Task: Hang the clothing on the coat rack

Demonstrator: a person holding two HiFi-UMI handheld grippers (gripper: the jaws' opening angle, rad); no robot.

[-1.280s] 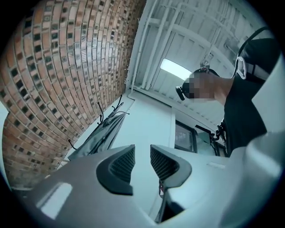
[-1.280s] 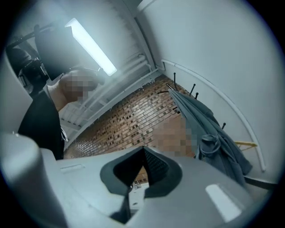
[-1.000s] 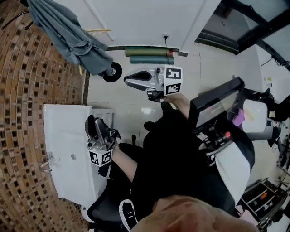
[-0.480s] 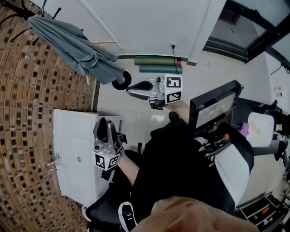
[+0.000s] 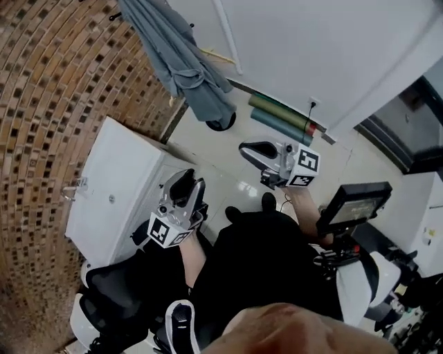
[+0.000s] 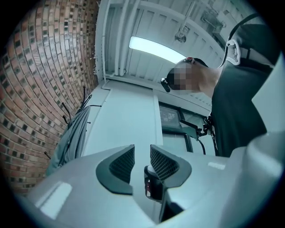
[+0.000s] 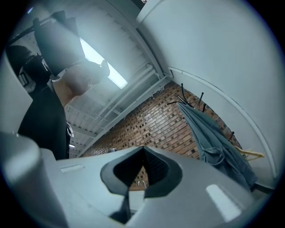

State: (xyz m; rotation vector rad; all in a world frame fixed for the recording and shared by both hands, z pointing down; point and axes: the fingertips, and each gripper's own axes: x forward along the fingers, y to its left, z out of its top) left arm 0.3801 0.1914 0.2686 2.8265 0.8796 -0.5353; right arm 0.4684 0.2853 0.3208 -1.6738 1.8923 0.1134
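Note:
A grey garment [image 5: 181,62] hangs from the black coat rack [image 5: 115,15] at the top of the head view, by the brick wall. It shows too as the grey garment [image 7: 213,142] on the rack's hooks [image 7: 192,100], and as the grey garment [image 6: 71,140] at the left. My left gripper [image 5: 183,188] is held low in front of the person, far from the garment, jaws open and empty. My right gripper [image 5: 255,150] is held out to the right, jaws shut with nothing between them.
A white cabinet [image 5: 114,190] with a metal handle [image 5: 73,190] stands against the brick wall [image 5: 48,90]. Green rolls [image 5: 280,119] lie along the white wall's foot. A black chair [image 5: 114,304] is at the lower left, a monitor on a stand [image 5: 353,206] at the right.
The head view has swung round, so the garment and rack now sit higher and nearer the middle. Both grippers keep their pose in front of the person; jaws unchanged.

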